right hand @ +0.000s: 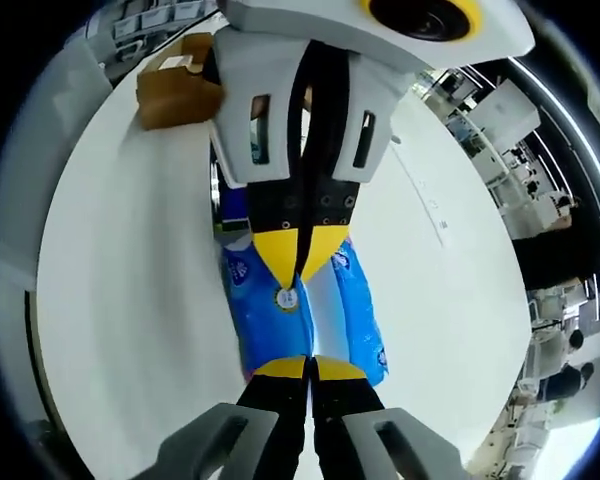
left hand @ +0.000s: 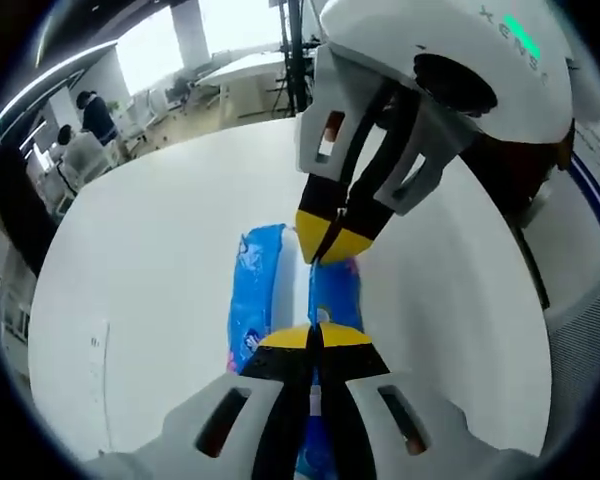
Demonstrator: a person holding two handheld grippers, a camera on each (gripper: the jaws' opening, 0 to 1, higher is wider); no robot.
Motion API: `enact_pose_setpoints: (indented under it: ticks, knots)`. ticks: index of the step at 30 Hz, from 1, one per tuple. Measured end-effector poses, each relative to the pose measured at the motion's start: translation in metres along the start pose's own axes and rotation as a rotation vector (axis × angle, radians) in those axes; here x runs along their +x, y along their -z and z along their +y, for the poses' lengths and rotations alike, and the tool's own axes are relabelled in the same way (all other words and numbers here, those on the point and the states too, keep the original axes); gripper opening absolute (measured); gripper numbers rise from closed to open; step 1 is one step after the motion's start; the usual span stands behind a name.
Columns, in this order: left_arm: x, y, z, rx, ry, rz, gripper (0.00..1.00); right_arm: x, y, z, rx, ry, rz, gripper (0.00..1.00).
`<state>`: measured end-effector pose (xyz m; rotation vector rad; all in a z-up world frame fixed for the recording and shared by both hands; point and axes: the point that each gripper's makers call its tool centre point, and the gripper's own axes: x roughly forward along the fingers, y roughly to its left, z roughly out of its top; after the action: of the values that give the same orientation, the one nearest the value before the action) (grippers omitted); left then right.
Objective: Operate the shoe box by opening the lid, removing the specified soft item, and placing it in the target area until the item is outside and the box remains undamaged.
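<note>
Soft blue pack (left hand: 252, 290) lying mid-frame on white worktop (left hand: 150, 270); light, crinkly, slippery. Left tongs (left hand: 315, 335) and right tongs (right hand: 310, 366) pinching opposite ends. Best gripped at edge seams.

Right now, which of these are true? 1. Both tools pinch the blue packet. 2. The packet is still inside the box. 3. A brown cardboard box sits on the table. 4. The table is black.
1. True: the left tool and right tool are shut on the blue packet.
2. False: it lies on the white table.
3. True: the brown cardboard box sits at the far edge.
4. False: it is white.
</note>
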<state>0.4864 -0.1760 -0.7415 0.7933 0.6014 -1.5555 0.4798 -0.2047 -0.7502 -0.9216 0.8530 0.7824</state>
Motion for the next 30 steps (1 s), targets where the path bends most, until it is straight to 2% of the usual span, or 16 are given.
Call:
enact_pose_setpoints:
  ticks: [14, 22, 27, 30]
  knots:
    - [-0.001, 0.009, 0.000, -0.010, 0.011, 0.009, 0.00, 0.004, -0.006, 0.004, 0.032, -0.004, -0.017, 0.00]
    - [-0.004, 0.008, -0.002, -0.004, 0.016, 0.009, 0.00, 0.005, -0.008, 0.004, 0.013, 0.005, -0.008, 0.00]
    - [-0.008, 0.006, -0.002, -0.008, 0.020, -0.002, 0.03, 0.005, -0.007, 0.002, 0.014, 0.017, -0.004, 0.00]
    - [-0.012, 0.002, -0.002, 0.003, 0.012, -0.020, 0.08, 0.003, -0.008, 0.001, 0.021, 0.028, -0.006, 0.03]
